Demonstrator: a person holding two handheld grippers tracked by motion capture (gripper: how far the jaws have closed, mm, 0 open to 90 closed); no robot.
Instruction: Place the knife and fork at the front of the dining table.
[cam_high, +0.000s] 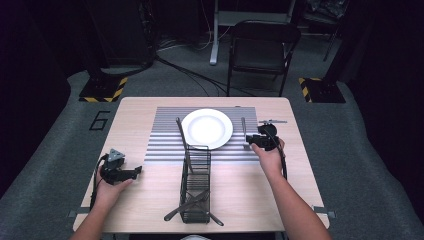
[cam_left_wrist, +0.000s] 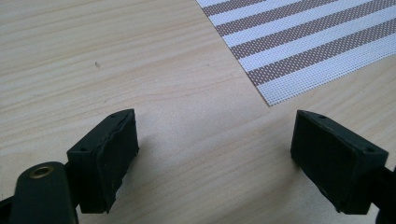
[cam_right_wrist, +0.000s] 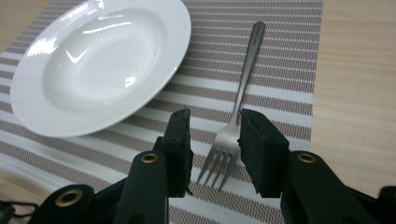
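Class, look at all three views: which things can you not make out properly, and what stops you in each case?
- Utensils in the wire caddy, high view: too small and dark to tell knife from spoon.
- Plate, right gripper view: its far rim is cut off by the top edge.
- Fork, right gripper view: whether the jaws touch it is unclear.

The plate (cam_right_wrist: 100, 60) is plain white and glossy. The placemat (cam_right_wrist: 280, 88) has thin stripes, white and grey-brown. The fork (cam_right_wrist: 238, 114), at 3 o'clock from the plate, is silver. The table (cam_left_wrist: 116, 60) is pale wood with fine grain. The cutlery basket (cam_high: 196, 182), at 6 o'clock, is black wire. Both grippers' jaws are black.
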